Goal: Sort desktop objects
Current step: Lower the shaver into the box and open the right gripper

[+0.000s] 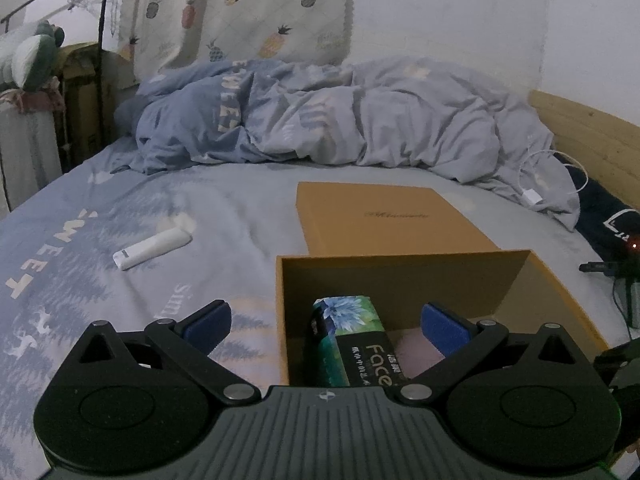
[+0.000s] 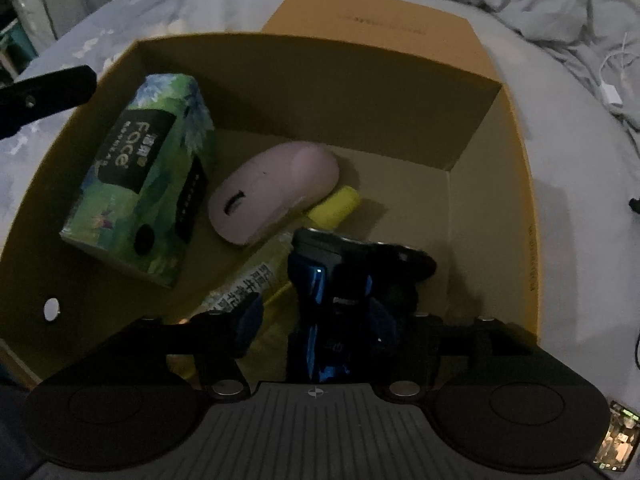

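Note:
An open brown cardboard box (image 1: 400,276) stands on the bed. In the right wrist view it holds a green tissue pack (image 2: 152,184), a pink mouse (image 2: 276,196), a yellow-capped bottle (image 2: 248,284) and a black and blue electric shaver (image 2: 328,280). My right gripper (image 2: 316,320) hangs inside the box, open, with the shaver lying between its fingers and a gap at the left pad. My left gripper (image 1: 326,326) hovers open over the box's near left corner, above the tissue pack (image 1: 352,340). A white tube (image 1: 152,248) lies on the sheet to the left.
The box's lid (image 1: 384,216) lies flat behind the box. A crumpled blue-grey duvet (image 1: 340,120) fills the back of the bed. A white charger cable (image 1: 532,196) and a dark cloth (image 1: 612,216) lie at the right, by a wooden headboard (image 1: 592,136).

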Demonstrator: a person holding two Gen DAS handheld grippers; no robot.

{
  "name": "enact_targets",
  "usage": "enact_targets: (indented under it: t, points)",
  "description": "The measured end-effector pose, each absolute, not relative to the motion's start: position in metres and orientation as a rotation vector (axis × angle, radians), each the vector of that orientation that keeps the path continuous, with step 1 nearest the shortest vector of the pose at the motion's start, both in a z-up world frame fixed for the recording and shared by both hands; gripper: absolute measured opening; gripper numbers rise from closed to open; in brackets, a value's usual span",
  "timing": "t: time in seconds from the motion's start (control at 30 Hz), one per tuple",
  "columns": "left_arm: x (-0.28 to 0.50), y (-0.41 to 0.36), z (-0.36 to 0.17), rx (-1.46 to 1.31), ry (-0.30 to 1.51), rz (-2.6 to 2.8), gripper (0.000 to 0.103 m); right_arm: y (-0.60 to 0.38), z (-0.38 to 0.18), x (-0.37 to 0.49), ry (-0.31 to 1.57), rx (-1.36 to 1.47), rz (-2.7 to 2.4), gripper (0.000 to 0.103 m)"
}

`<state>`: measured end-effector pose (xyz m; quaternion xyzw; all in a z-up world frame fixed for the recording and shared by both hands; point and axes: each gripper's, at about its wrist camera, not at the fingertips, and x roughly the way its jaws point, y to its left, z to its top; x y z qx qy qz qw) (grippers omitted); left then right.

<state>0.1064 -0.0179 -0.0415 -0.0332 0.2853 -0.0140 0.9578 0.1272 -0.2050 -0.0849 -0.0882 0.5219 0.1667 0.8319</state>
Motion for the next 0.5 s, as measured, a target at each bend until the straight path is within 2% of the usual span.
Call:
enact_targets:
  t: [0.07,0.17,0.37,0.5]
  points:
    - [0.107,-0.018,-0.042,-0.065,0.579,-0.027,0.103,-0.206,-0.081,0.126,1.093,-0.179,0.361,0.075]
    - [0.107,-0.017,-0.042,-0.065,0.58,-0.027,0.103,-0.206,-0.076,0.124,1.077,-0.174,0.372,0.077]
    - [0.107,-0.017,-0.042,-0.065,0.578,-0.035,0.103,-0.206,-0.063,0.12,1.035,-0.163,0.386,0.089]
    - [0.106,-0.013,-0.041,-0.077,0.57,-0.064,0.103,-0.209,-0.056,0.115,1.003,-0.148,0.407,0.089]
